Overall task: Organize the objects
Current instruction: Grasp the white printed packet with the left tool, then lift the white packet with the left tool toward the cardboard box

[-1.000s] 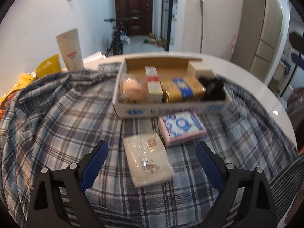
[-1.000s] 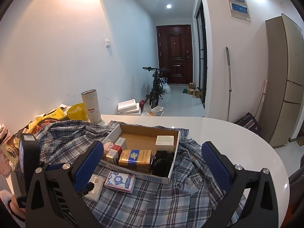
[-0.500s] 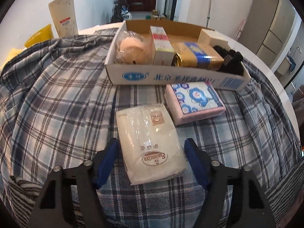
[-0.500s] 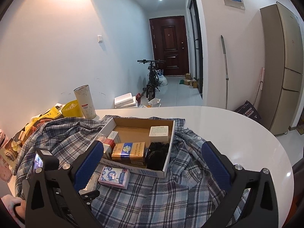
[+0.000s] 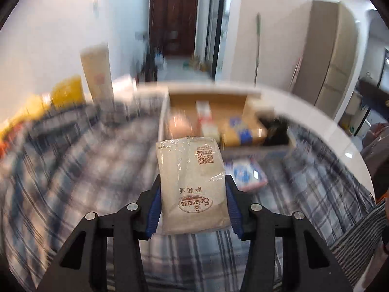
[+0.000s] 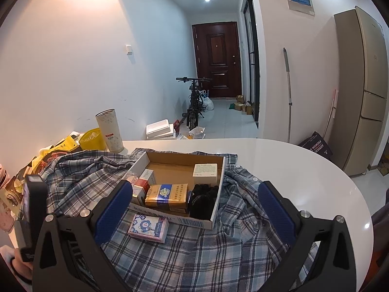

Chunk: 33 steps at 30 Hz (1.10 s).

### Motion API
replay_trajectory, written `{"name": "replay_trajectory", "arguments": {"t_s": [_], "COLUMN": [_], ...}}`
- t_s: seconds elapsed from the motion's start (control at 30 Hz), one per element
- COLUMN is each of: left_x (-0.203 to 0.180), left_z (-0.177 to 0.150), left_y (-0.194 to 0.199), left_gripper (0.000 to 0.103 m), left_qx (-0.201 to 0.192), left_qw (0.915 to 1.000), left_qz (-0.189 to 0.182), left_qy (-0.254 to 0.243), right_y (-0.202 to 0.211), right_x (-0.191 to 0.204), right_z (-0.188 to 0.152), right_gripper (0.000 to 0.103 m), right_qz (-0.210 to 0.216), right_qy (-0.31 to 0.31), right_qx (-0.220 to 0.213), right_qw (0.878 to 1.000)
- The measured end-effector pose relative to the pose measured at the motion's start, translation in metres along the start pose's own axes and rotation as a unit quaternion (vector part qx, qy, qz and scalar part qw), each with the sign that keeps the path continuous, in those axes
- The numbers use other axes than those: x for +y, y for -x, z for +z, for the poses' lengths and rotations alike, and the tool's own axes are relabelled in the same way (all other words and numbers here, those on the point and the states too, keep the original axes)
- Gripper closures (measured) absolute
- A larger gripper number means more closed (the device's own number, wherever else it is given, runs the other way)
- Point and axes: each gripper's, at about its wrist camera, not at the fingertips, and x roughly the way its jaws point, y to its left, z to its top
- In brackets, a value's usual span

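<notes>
Your left gripper (image 5: 193, 203) has just been closing, and its blue pads (image 5: 153, 209) now press both long sides of the cream napkin pack (image 5: 192, 185), which is lifted clear of the plaid shirt (image 5: 73, 170) spread over the table (everything behind the pack is smeared by motion blur). The pack's printed logo end sits between the pads, and its far end with the square code points toward the cardboard box (image 5: 165, 112).

Your right gripper (image 6: 194, 209) hangs with its jaws spread wide and nothing between them, above the plaid shirt (image 6: 194, 255). Just beyond it, the pink tissue pack (image 6: 148, 227) with blue flower faces lies flat on the cloth, just in front of the near wall of the cardboard box (image 6: 214, 215). Inside the box you have a gold and blue carton (image 6: 167, 194), a red and white carton (image 6: 143, 182) at its left, a black bundle (image 6: 203, 199) at its right, and a small white box (image 6: 205, 169) in the far right corner.

Farther back on the white table (image 6: 291, 165), a tall pale cylinder (image 6: 110, 130) stands upright beside a yellow bag (image 6: 92, 140). A bicycle (image 6: 194, 102) stands in the hallway before the dark door (image 6: 217, 58).
</notes>
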Motion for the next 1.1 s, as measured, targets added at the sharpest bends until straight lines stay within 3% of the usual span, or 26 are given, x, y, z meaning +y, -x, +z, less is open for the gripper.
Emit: {"name": "replay_trajectory", "arguments": {"t_s": [0.13,0.27,0.33,0.53,0.6,0.7,0.83,1.1], "left_x": [0.000,0.008,0.017,0.036,0.039,0.044,0.048,0.041], "left_z": [0.006,0.000,-0.003,-0.004,-0.006,-0.007,-0.010,-0.013], "left_y": [0.033,0.046,0.044,0.036,0.034,0.033,0.037,0.040], "left_gripper": [0.053,0.053,0.053,0.053,0.053,0.053,0.053,0.053], "left_qx": [-0.114,-0.174,-0.174,-0.160,-0.156,-0.157,-0.167,-0.174], "left_qw": [0.9929,0.9846,0.9838,0.9844,0.9847,0.9840,0.9818,0.9821], "left_qz": [0.013,0.014,0.027,0.021,0.020,0.021,0.031,0.032], "left_qy": [-0.029,0.000,0.033,0.069,0.075,0.082,0.085,0.065], "right_y": [0.002,-0.001,-0.004,-0.034,-0.053,-0.079,-0.105,-0.150], "right_x": [0.008,0.017,0.022,0.040,0.044,0.048,0.056,0.071], "right_z": [0.001,0.003,0.003,-0.004,-0.009,-0.020,-0.035,-0.060], "right_gripper": [0.000,0.000,0.000,0.000,0.000,0.000,0.000,0.000], "right_qz": [0.002,0.003,0.005,0.009,0.003,0.039,0.051,0.035], "right_qy": [0.004,0.010,0.013,0.025,0.026,-0.002,-0.019,-0.010], "right_qx": [-0.004,-0.001,0.005,0.035,0.064,0.129,0.187,0.254], "right_qw": [1.000,1.000,1.000,0.999,0.998,0.991,0.981,0.966]}}
